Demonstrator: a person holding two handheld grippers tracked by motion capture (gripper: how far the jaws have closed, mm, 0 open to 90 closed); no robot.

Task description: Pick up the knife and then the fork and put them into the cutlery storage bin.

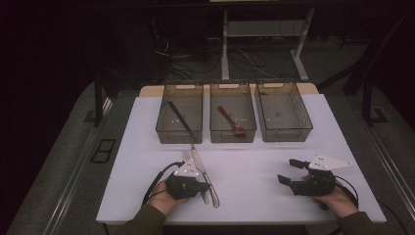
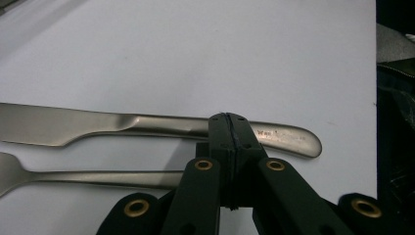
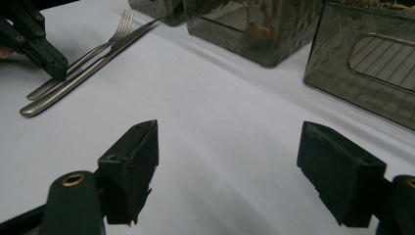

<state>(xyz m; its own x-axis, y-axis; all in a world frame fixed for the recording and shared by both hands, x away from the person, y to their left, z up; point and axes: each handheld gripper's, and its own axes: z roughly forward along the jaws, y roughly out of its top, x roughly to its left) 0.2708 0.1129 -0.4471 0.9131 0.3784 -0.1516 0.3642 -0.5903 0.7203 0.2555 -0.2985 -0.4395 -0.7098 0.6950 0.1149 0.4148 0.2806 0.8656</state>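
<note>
A steel knife point(image 1: 205, 177) and a fork point(image 1: 190, 159) lie side by side on the white table point(image 1: 254, 166), handles toward the person. My left gripper point(image 1: 207, 189) is shut, its jaws pressed together with nothing between them. In the left gripper view its tip point(image 2: 229, 122) sits just over the knife point(image 2: 147, 125) handle, and the fork point(image 2: 98, 177) lies nearer. My right gripper point(image 1: 289, 171) rests at the front right, open and empty. The right gripper view shows its own tips point(image 3: 230, 156) spread wide over bare table, with the knife point(image 3: 88, 73) and fork point(image 3: 112, 36) far off.
Three dark see-through bins stand in a row at the back. The left bin point(image 1: 179, 132) holds a black stick-like utensil point(image 1: 179, 117). A reddish spoon point(image 1: 231, 121) lies in the middle bin point(image 1: 233, 134); the right bin point(image 1: 284, 132) looks bare. Table edges run near both hands.
</note>
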